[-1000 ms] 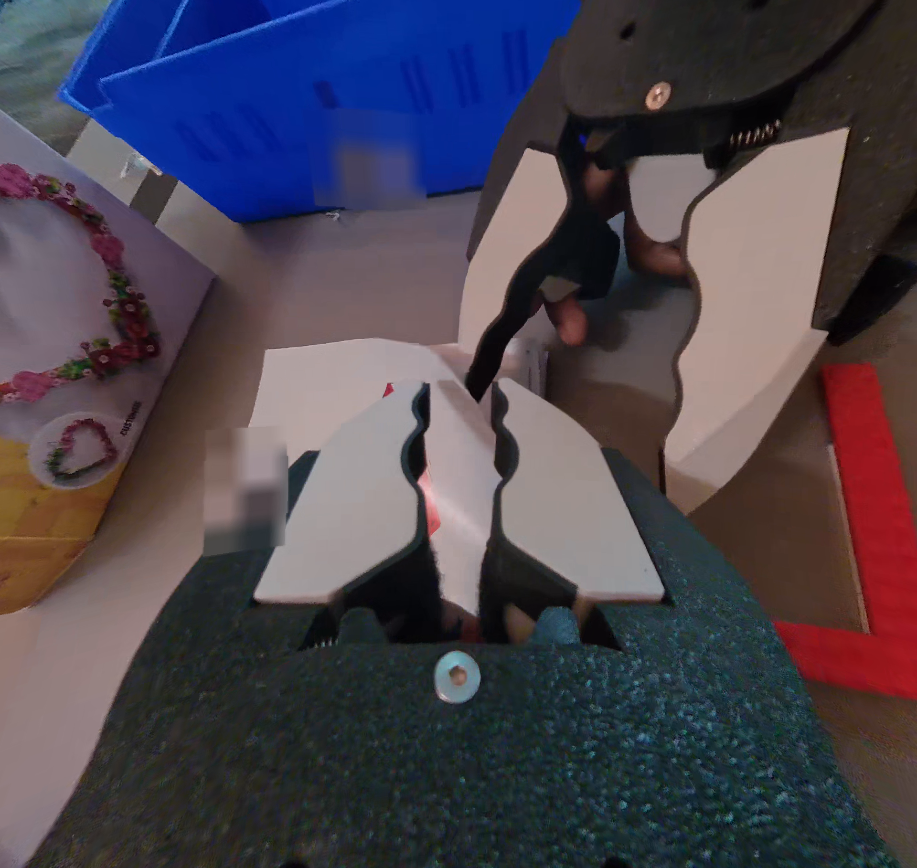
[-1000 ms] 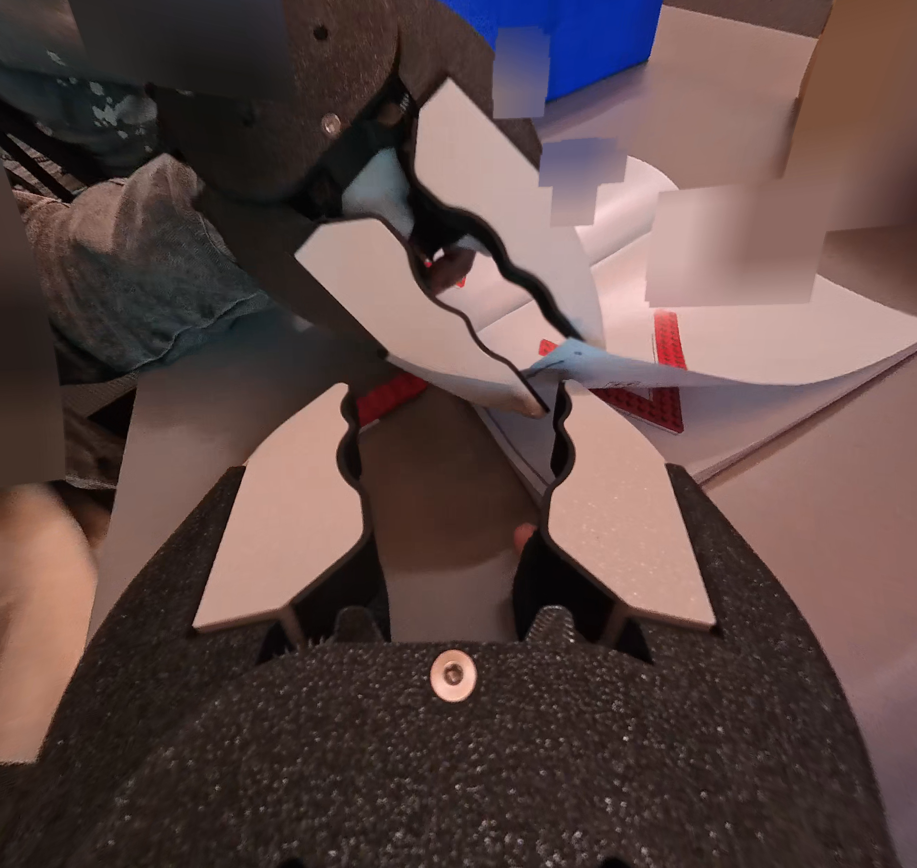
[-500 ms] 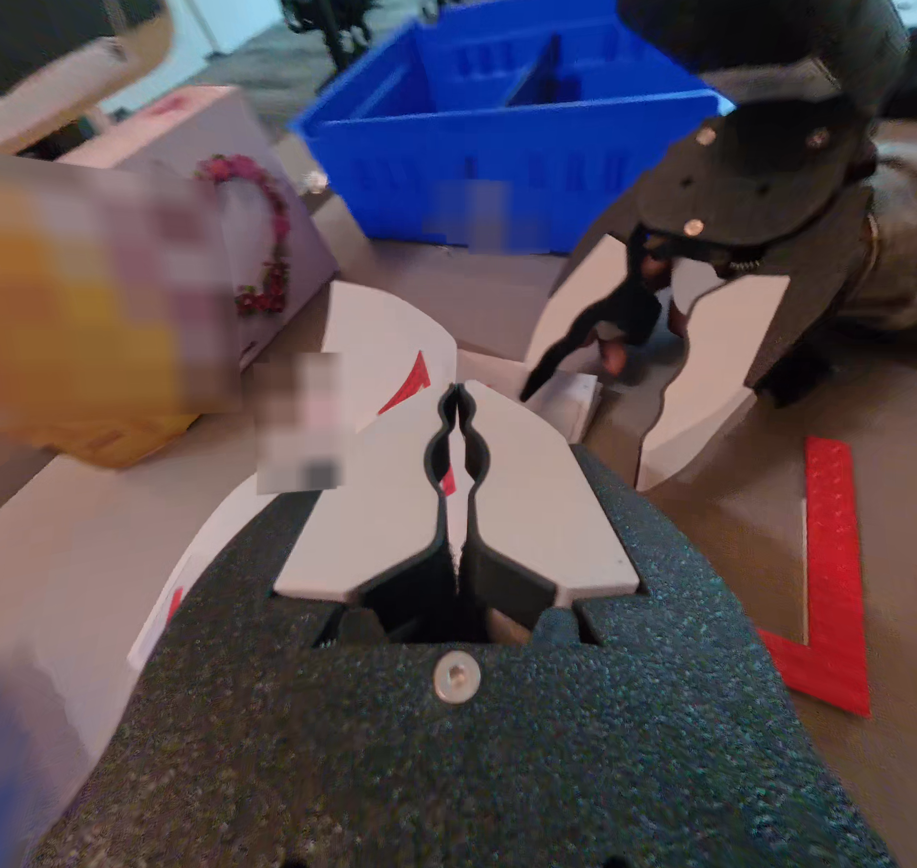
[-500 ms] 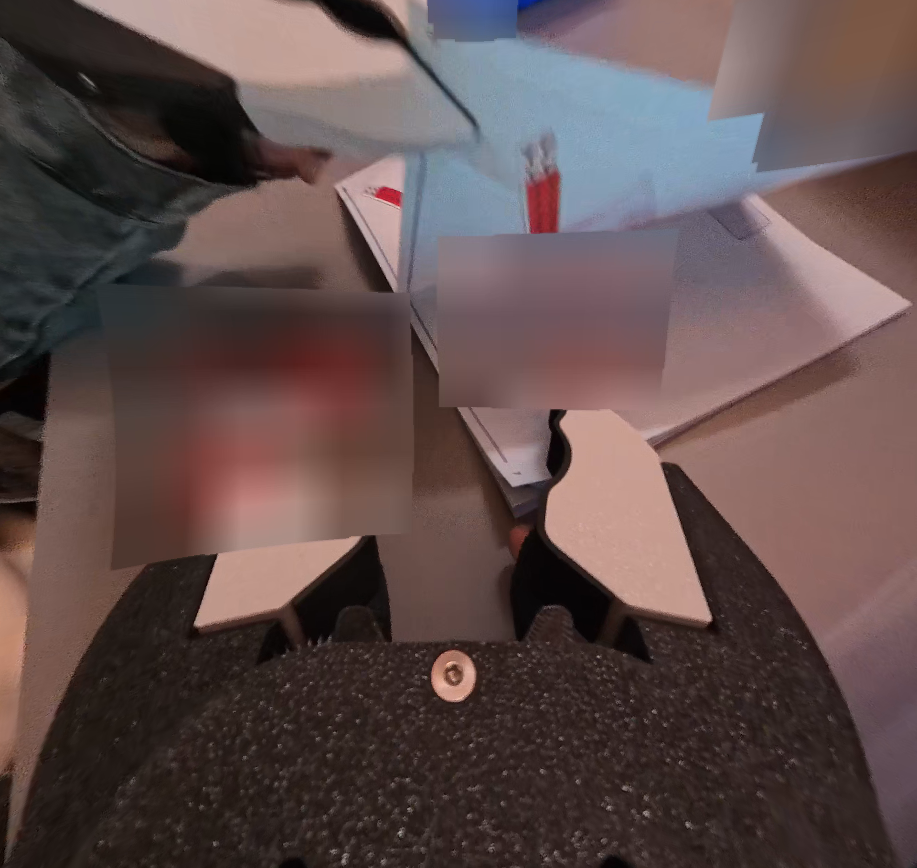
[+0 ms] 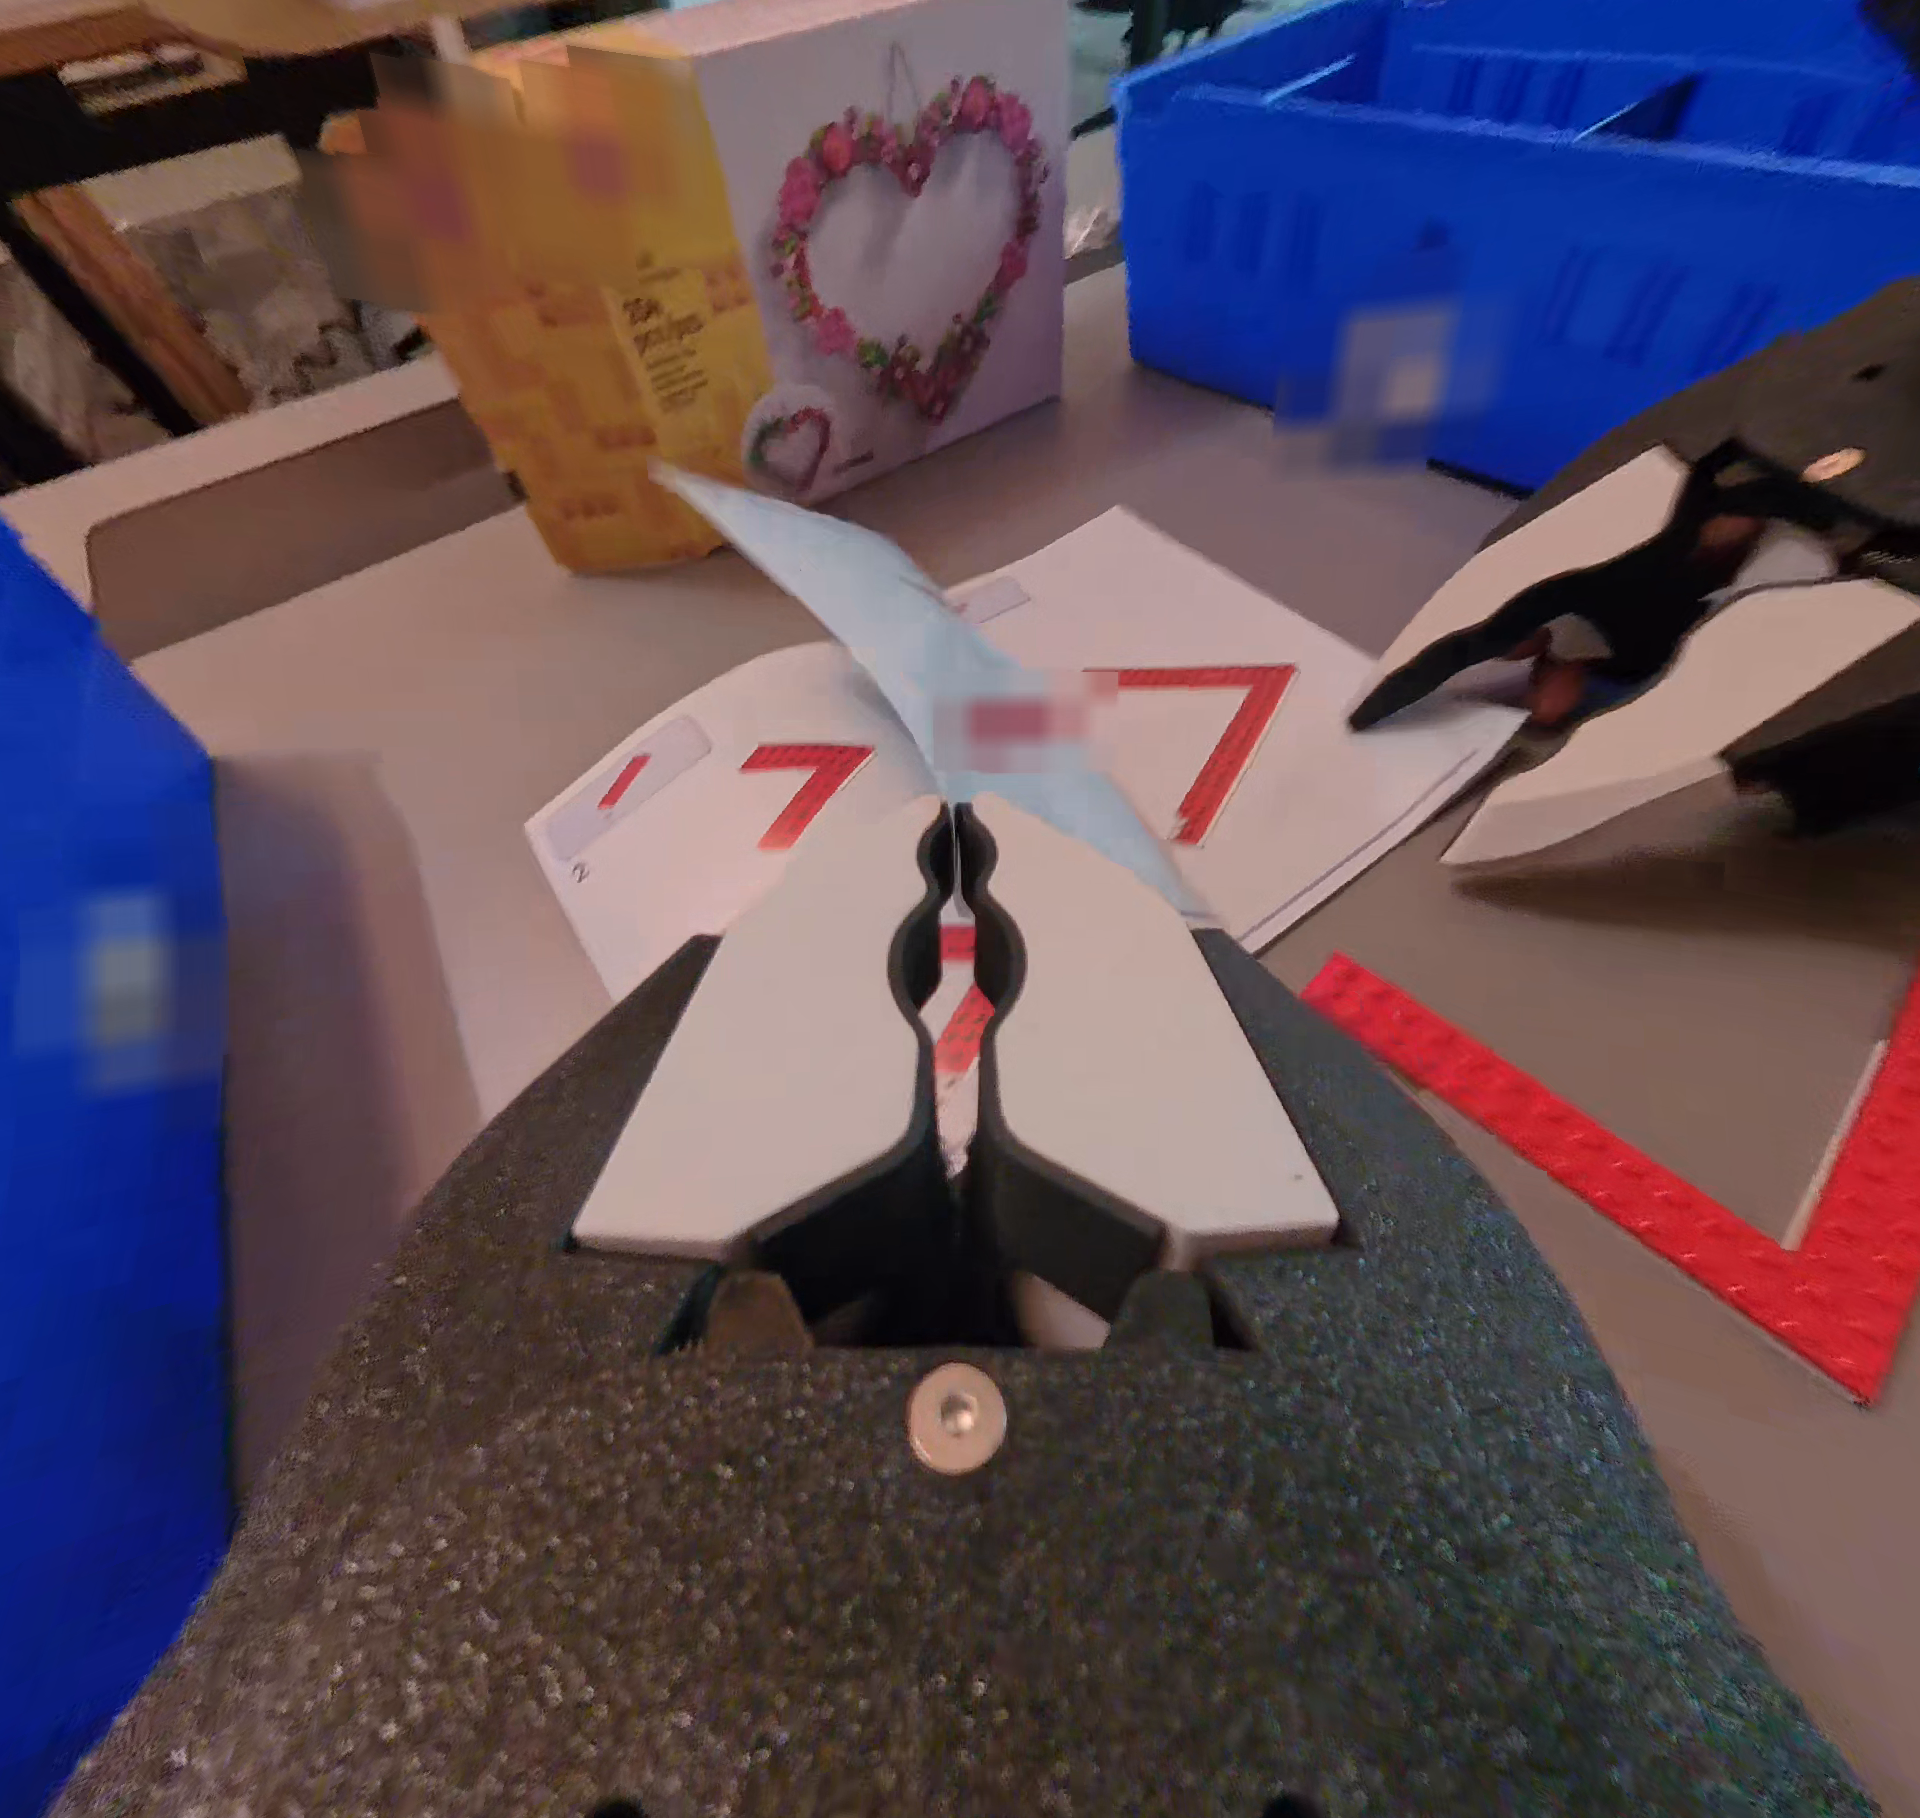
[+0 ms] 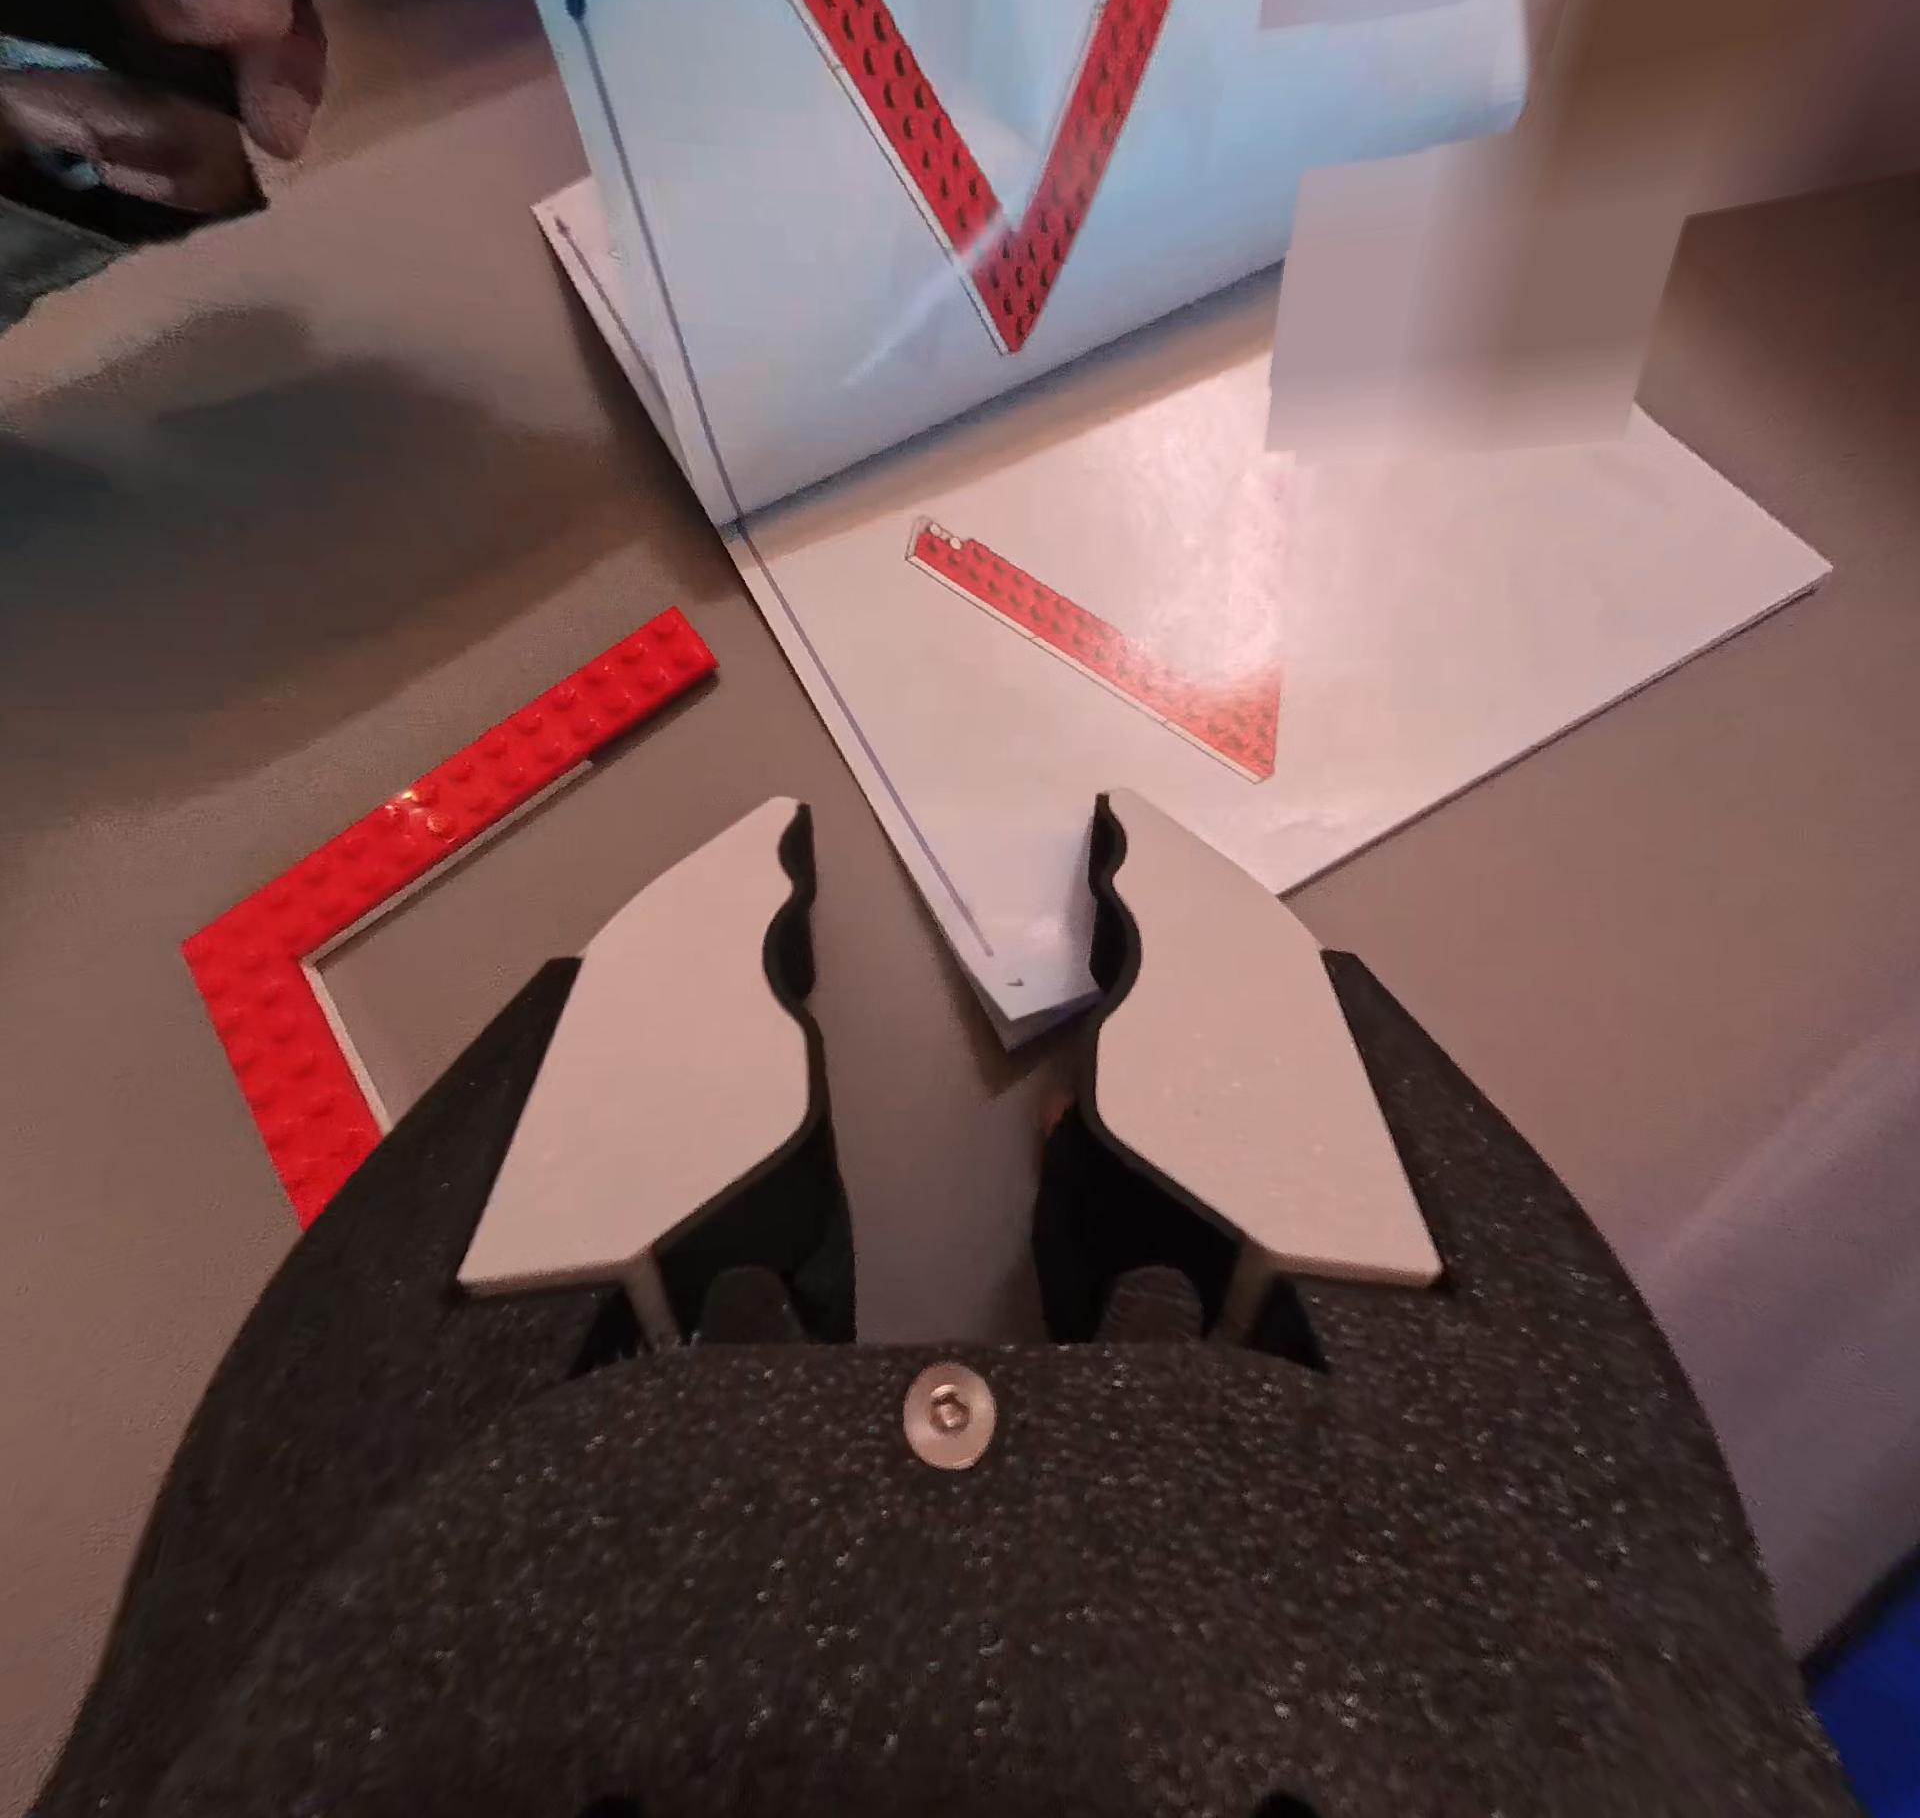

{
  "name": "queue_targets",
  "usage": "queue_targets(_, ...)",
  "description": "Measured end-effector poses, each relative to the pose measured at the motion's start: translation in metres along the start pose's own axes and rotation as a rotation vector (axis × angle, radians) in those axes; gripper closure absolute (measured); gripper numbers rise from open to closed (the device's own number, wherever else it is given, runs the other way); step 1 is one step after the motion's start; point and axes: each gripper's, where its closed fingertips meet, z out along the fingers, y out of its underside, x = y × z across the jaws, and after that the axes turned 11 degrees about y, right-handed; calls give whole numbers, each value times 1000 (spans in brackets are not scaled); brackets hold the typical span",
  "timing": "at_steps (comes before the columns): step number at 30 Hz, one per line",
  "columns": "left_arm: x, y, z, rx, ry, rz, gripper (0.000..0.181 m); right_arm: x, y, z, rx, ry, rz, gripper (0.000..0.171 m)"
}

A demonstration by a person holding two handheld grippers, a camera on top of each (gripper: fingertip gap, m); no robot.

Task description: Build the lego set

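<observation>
**Page lifted clear of the booklet**

Half a second earlier the left wrist view was blurred and closer to the booklet; now the left gripper (image 5: pixel 954 818) has drawn back, its jaws pressed together on a pale blue page (image 5: pixel 894 605) that arches up from the open instruction booklet (image 5: pixel 1226 625).

Only the left view shows the set's box (image 5: pixel 883 241) and blue bin (image 5: pixel 1507 210).

The right gripper (image 6: pixel 951 833) hangs spread and empty over the booklet's corner. The red L-shaped plate assembly (image 6: pixel 416 833) lies on the table (image 6: pixel 1558 1041) beside it.
</observation>
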Motion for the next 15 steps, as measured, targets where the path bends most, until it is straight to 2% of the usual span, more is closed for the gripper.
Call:
queue_targets(8,-27,39,-14,-93,-49,-161,176,11,1,1,-7,37,65,143)
queue_targets(11,-41,47,-28,-102,-103,-220,164,14,2,1,-11,61,53,149)
queue_targets(15,-69,45,-63,-108,-285,-217,145,15,2,2,-14,83,26,150)
